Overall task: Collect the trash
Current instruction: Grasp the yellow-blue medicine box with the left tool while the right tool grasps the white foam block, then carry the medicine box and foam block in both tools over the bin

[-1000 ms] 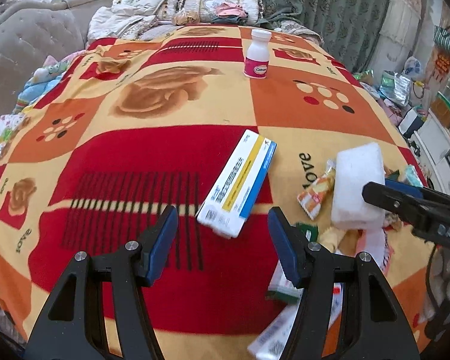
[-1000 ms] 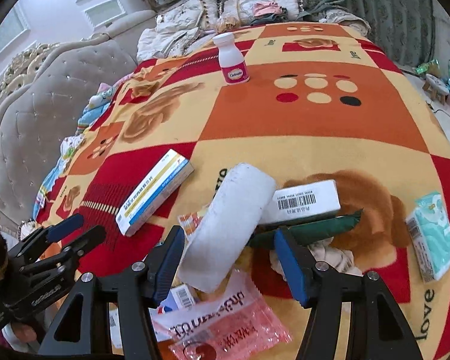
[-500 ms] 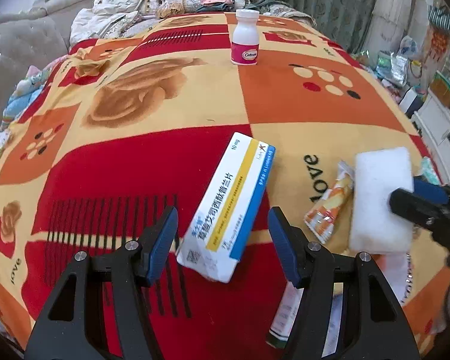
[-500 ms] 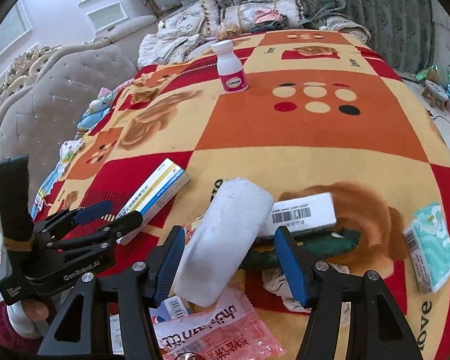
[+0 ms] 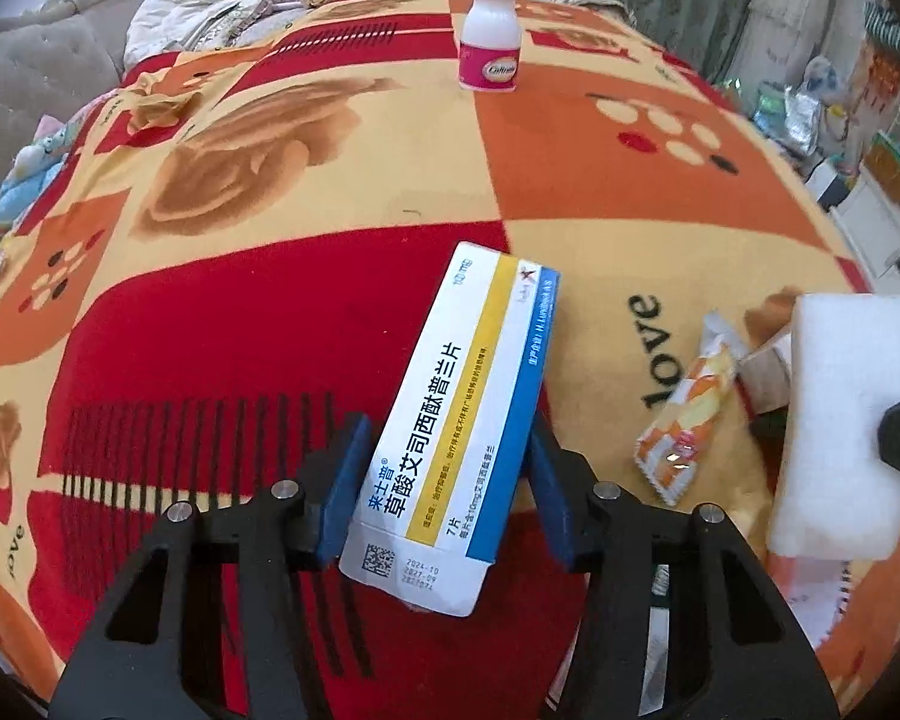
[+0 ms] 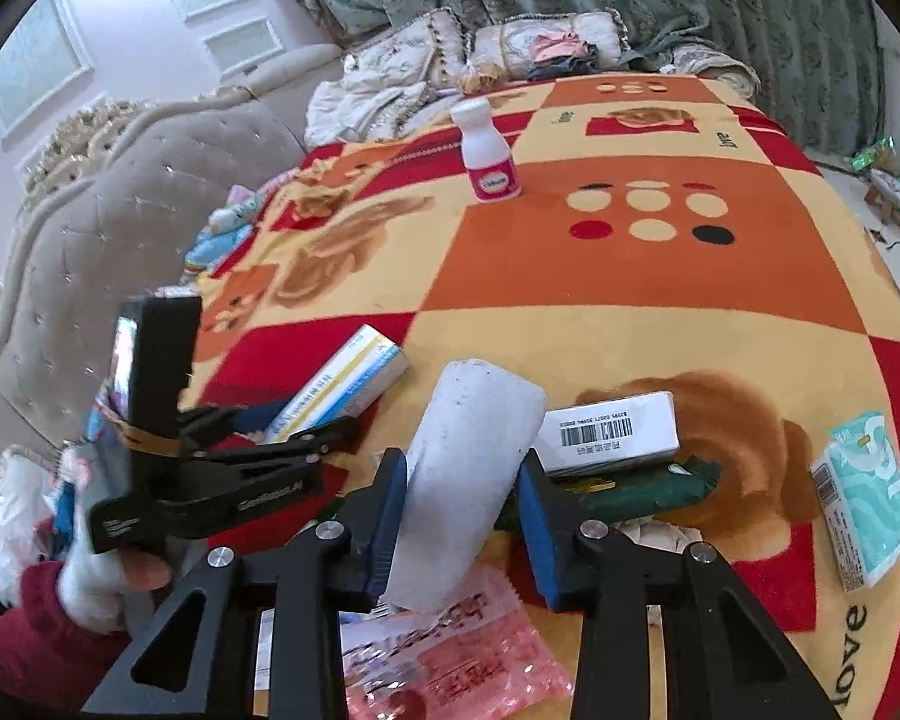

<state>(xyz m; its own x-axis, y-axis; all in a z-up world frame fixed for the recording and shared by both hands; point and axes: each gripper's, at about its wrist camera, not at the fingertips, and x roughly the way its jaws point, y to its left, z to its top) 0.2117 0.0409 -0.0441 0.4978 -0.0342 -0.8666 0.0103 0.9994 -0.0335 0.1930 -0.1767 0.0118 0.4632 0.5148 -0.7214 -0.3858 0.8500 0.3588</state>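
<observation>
Medicine box (image 5: pixel 462 420) between parted left tongs (image 5: pixel 444 492)

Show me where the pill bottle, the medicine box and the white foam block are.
pill bottle (image 5: pixel 489 24), left wrist view, on its white body.
medicine box (image 5: pixel 450 420), left wrist view, on its printed top face.
white foam block (image 6: pixel 468 468), right wrist view, on its upper face.

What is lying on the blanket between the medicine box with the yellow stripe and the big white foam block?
In the left wrist view, an orange-and-white snack wrapper lies between the medicine box and the white foam block, beside the word "love" on the blanket.
</observation>
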